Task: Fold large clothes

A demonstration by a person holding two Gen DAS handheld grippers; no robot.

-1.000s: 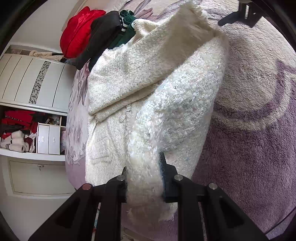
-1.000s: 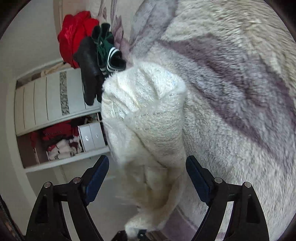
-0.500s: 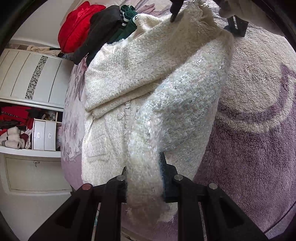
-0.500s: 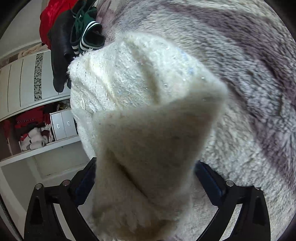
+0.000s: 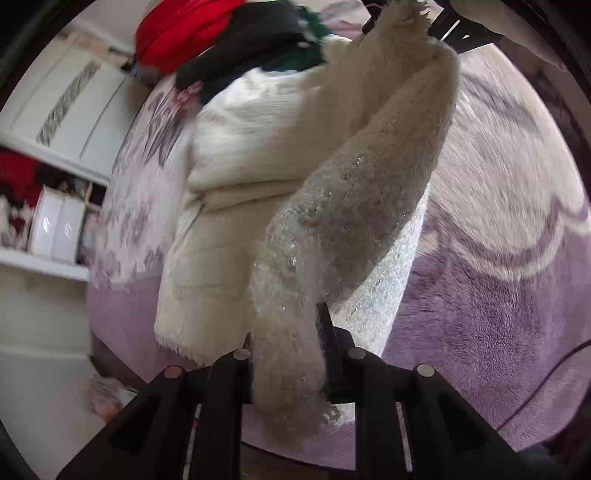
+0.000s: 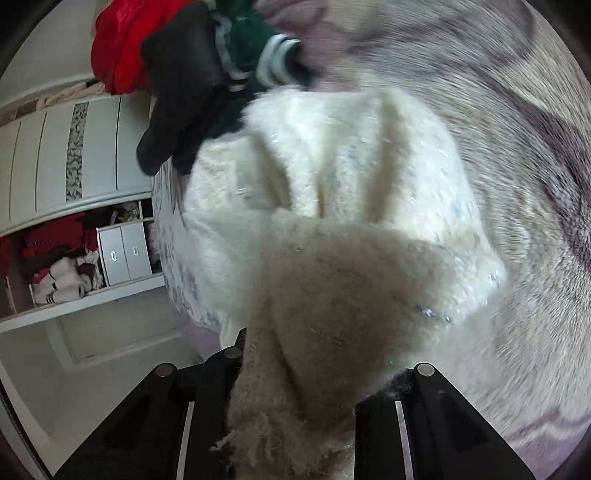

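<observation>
A large cream fuzzy garment [image 5: 258, 177] lies on a bed with a purple and cream plush blanket [image 5: 498, 295]. My left gripper [image 5: 286, 332] is shut on one edge of the garment and lifts it as a raised fold. My right gripper [image 6: 295, 369] is shut on another edge of the same cream garment [image 6: 351, 184], which fills the space between its fingers. The right gripper also shows at the top of the left wrist view [image 5: 406, 14], holding the far end of the fold.
A pile of red [image 5: 181, 33], black [image 5: 240, 48] and green [image 5: 295, 59] clothes sits at the far end of the bed. A white wardrobe with open shelves and small drawers [image 6: 122, 251] stands to the left, beyond the bed's edge.
My right gripper moved onto the garment's edge and closed on it. Both grippers have risen, lifting the edge into a taut fold. The left gripper kept its hold.
</observation>
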